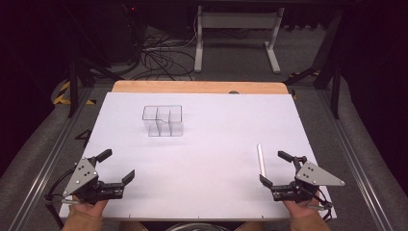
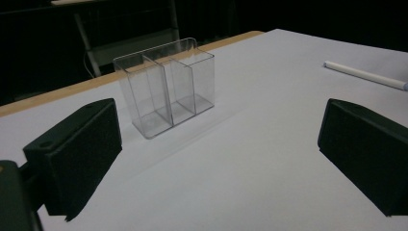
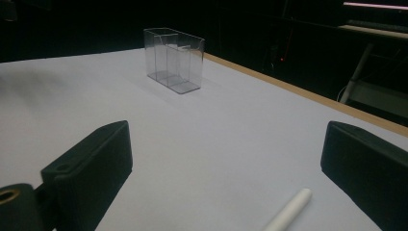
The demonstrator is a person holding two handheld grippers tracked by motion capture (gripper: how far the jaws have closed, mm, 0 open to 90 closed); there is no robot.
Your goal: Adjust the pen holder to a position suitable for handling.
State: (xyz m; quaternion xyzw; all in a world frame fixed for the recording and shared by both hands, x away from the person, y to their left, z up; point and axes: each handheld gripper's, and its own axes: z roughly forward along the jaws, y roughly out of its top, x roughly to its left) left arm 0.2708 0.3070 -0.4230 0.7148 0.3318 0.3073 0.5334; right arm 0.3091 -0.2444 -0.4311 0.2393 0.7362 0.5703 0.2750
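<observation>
A clear plastic organiser with several compartments stands upright on the white table, left of centre toward the far side. It also shows ahead in the left gripper view and far off in the right gripper view. A white pen lies on the table at the right, just in front of my right gripper. The pen's tip sits low between that gripper's wide-open jaws, untouched. My left gripper rests open at the near left with nothing between its jaws.
A wooden strip borders the table's far edge. Beyond it stand a white desk frame and tangled cables on the floor. Metal rails run along both sides of the table.
</observation>
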